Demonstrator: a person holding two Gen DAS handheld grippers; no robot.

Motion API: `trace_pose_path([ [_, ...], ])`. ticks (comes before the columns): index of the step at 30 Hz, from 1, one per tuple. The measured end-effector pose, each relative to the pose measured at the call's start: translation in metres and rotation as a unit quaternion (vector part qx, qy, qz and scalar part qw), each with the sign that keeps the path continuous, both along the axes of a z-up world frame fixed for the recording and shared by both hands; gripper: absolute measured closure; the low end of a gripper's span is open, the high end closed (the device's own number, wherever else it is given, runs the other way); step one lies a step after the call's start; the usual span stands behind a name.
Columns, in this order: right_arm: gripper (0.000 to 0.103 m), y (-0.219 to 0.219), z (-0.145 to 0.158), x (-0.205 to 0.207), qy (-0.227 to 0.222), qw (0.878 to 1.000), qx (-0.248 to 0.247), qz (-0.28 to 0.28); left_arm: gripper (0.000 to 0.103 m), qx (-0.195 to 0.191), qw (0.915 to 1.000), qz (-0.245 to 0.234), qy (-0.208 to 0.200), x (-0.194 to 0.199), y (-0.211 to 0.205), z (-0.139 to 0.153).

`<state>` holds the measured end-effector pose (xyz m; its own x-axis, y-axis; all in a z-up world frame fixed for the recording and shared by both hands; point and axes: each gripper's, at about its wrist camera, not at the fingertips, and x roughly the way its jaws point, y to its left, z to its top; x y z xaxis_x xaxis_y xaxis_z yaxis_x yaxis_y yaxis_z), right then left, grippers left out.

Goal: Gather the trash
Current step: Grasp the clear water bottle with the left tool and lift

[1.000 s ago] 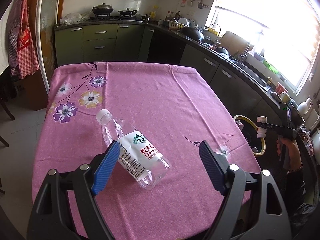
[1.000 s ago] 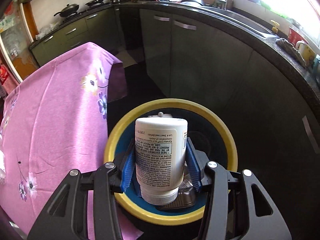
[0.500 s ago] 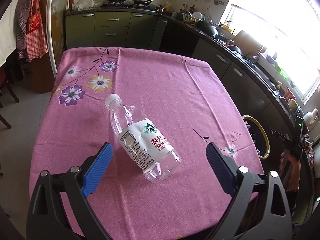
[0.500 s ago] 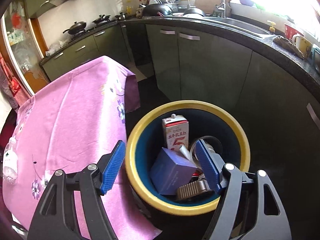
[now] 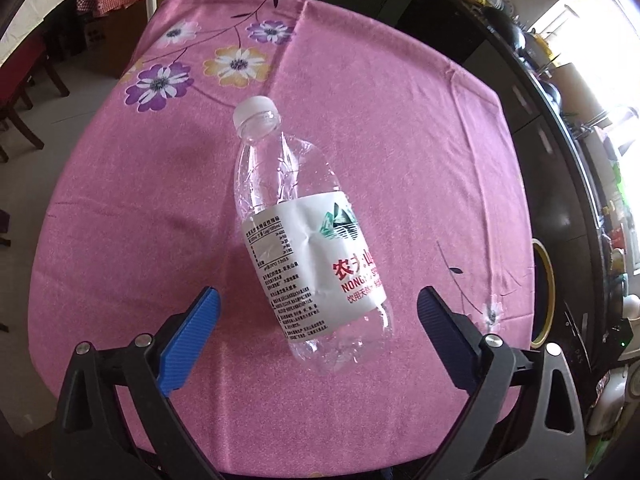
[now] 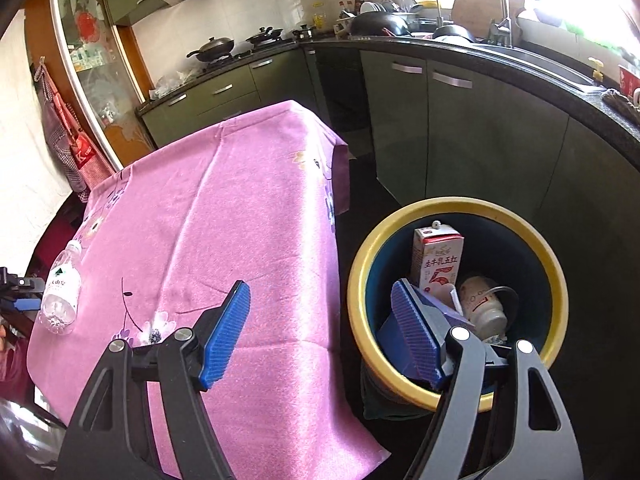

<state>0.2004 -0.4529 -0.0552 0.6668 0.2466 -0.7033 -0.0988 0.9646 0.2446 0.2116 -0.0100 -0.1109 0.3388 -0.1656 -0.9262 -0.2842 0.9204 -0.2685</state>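
Note:
A crushed clear water bottle point(image 5: 304, 240) with a white label and white cap lies on the pink flowered tablecloth point(image 5: 400, 120). My left gripper point(image 5: 319, 291) points down over it, jaws opening wide. The bottle's base lies between the blue pads, which do not touch it. The same bottle point(image 6: 60, 292) shows at the far left in the right wrist view. My right gripper point(image 6: 320, 292) is open and holds nothing. It hangs over the gap between the table edge point(image 6: 312, 320) and the yellow-rimmed trash bin point(image 6: 556, 280).
Inside the bin stand a milk carton point(image 6: 438, 260), a white jar point(image 6: 482, 304) and a purple box point(image 6: 452, 312). Dark green kitchen cabinets point(image 6: 460, 140) run behind the bin. A chair point(image 5: 24, 88) stands left of the table. The bin's rim point(image 5: 546, 292) shows past the table's right edge.
My right gripper let the white jar drop into the bin, opened, and swung left toward the table. My left gripper sank and tilted down over the bottle, spreading wider.

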Motion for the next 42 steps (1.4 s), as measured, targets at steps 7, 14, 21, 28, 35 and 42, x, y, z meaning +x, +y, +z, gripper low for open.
trace_pose_path([
  [7, 0.030, 0.021, -0.012, 0.004, 0.006, 0.999, 0.020, 0.034, 0.009, 0.024, 0.9977, 0.016, 0.062, 0.030, 0.001, -0.004],
  [14, 0.030, 0.022, -0.011, 0.005, 0.003, 0.999, 0.030, 0.038, 0.013, 0.026, 0.9889, 0.022, 0.145, 0.050, 0.005, -0.028],
  [21, 0.030, 0.020, -0.010, 0.007, 0.002, 0.999, 0.035, 0.038, 0.040, 0.057, 0.9832, -0.011, 0.173, 0.060, -0.004, -0.038],
  [28, 0.030, 0.017, -0.014, 0.007, 0.006, 0.999, 0.039, 0.037, 0.041, 0.113, 0.9776, -0.086, 0.156, 0.057, -0.017, -0.031],
  [35, 0.030, 0.017, -0.017, 0.008, 0.013, 0.998, 0.038, 0.040, 0.042, 0.162, 0.9696, -0.154, 0.099, 0.034, -0.043, -0.010],
  [42, 0.030, 0.024, -0.017, 0.007, 0.014, 0.998, 0.035, 0.046, 0.042, 0.195, 0.9587, -0.196, 0.067, 0.017, -0.063, 0.013],
])
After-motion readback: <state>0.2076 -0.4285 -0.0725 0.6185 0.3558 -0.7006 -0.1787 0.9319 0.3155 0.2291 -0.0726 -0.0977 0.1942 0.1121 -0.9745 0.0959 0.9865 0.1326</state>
